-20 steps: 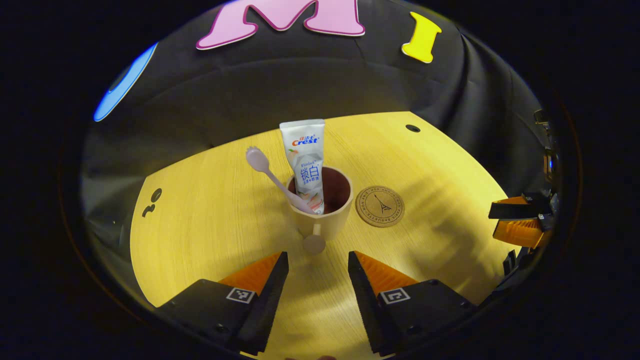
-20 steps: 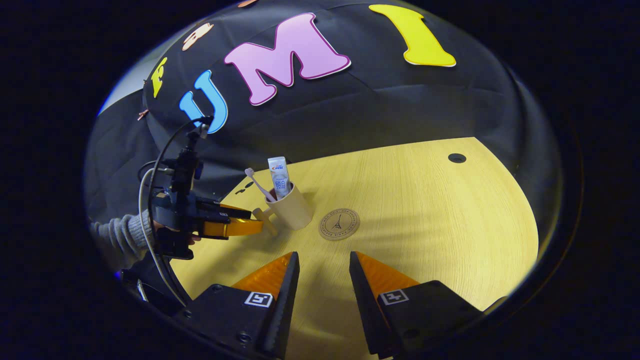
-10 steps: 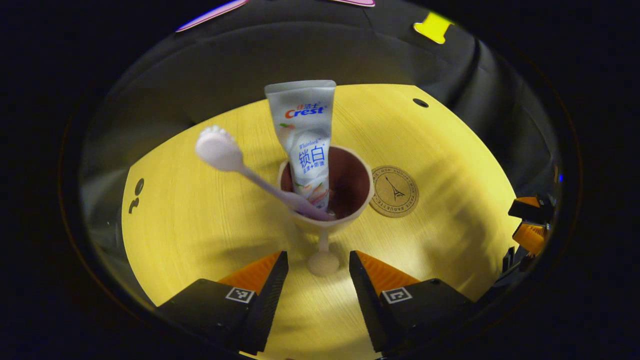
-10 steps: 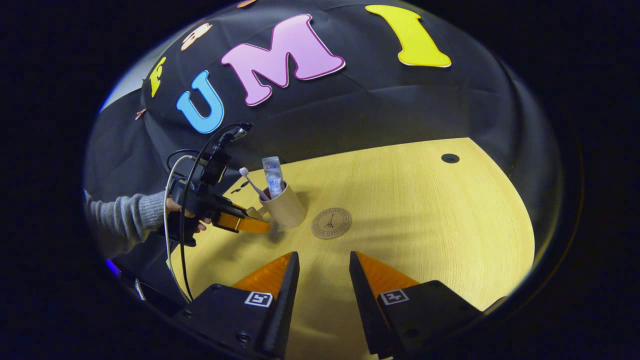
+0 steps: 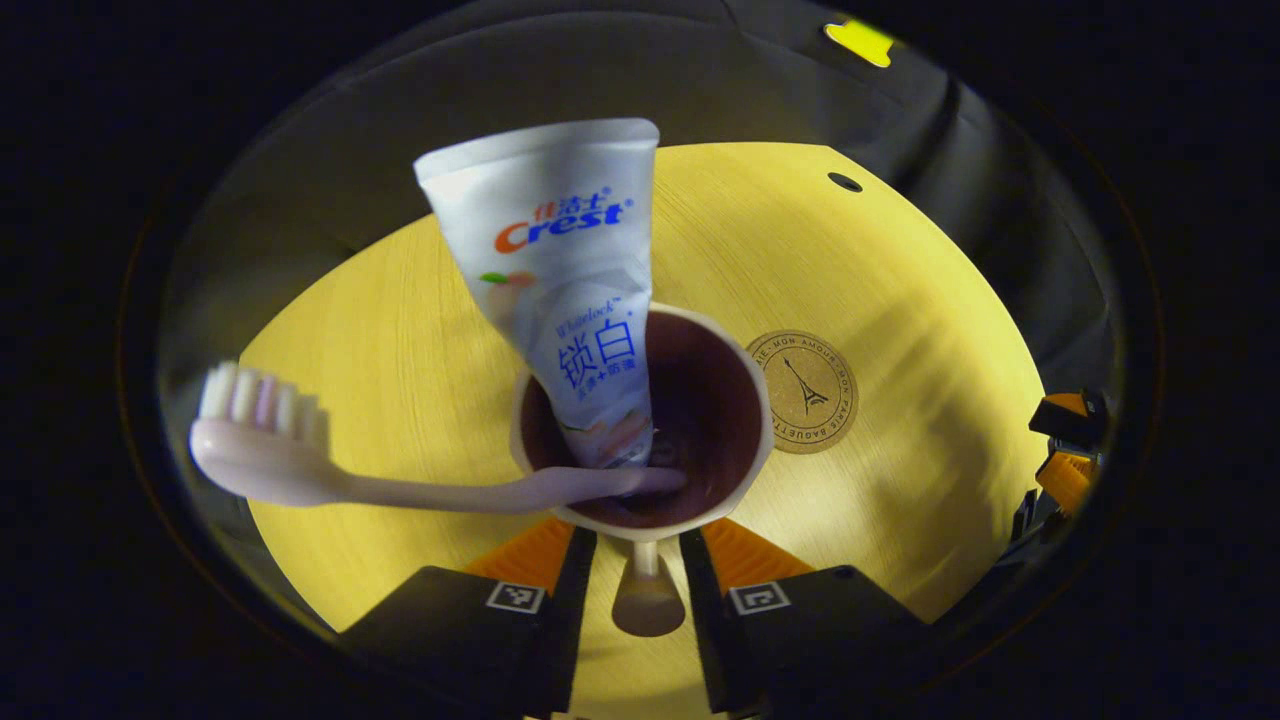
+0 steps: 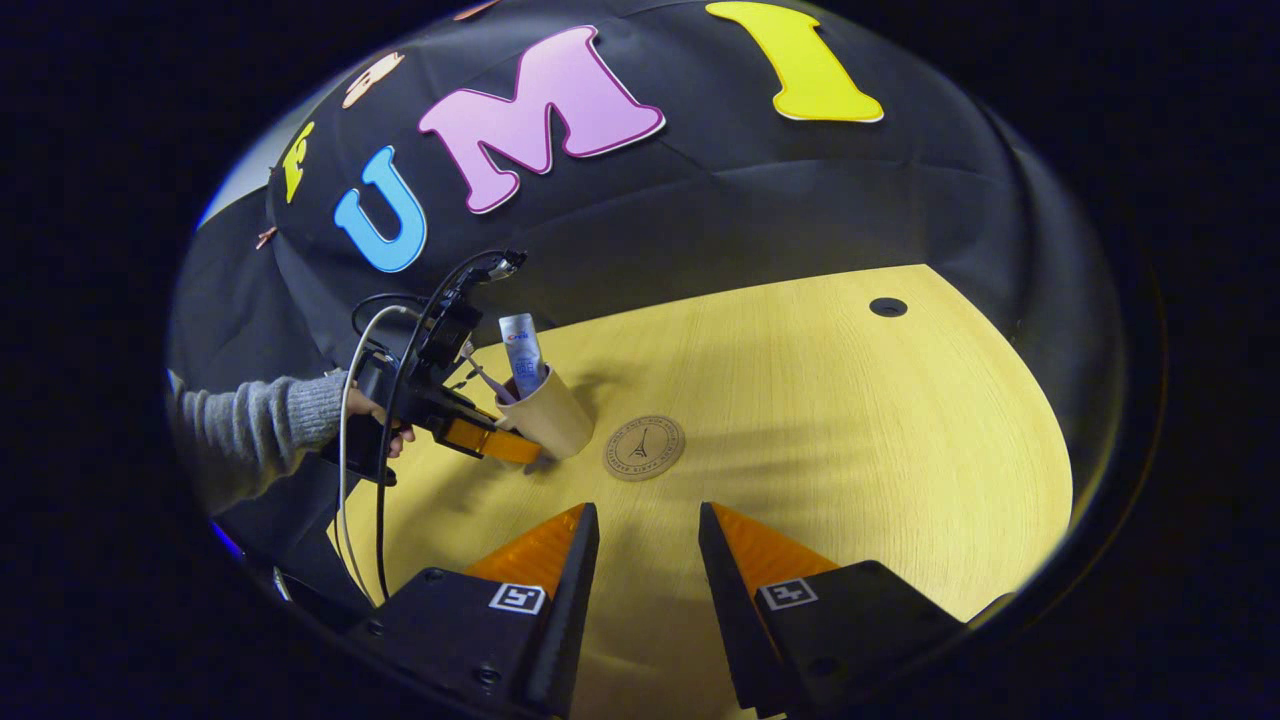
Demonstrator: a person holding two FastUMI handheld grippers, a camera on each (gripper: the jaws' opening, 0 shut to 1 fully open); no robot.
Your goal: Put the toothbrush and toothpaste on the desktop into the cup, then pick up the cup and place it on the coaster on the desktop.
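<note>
A beige cup (image 5: 752, 440) with a dark inside stands on the yellow desktop (image 5: 900, 300). A white toothpaste tube (image 5: 565, 280) stands in it, and a pale pink toothbrush (image 5: 300, 470) leans out to the left. The cup's stick handle (image 5: 647, 600) lies between the fingers of my left gripper (image 5: 638, 535), which stands open with small gaps on both sides. The round brown coaster (image 5: 805, 392) lies just right of the cup. In the right gripper view, my right gripper (image 6: 648, 510) hovers open and bare, short of the coaster (image 6: 645, 448); the cup (image 6: 550, 420) stands left of it.
A hand in a grey sleeve (image 6: 260, 430) holds the left gripper (image 6: 500, 445), with cables trailing from it. A cable hole (image 6: 888, 307) sits at the desktop's far right. The right gripper (image 5: 1065, 440) shows at the right edge of the left gripper view.
My left gripper has moved forward to the cup, so the handle now lies between its fingers, and the fingers have narrowed. The right gripper has barely moved.
</note>
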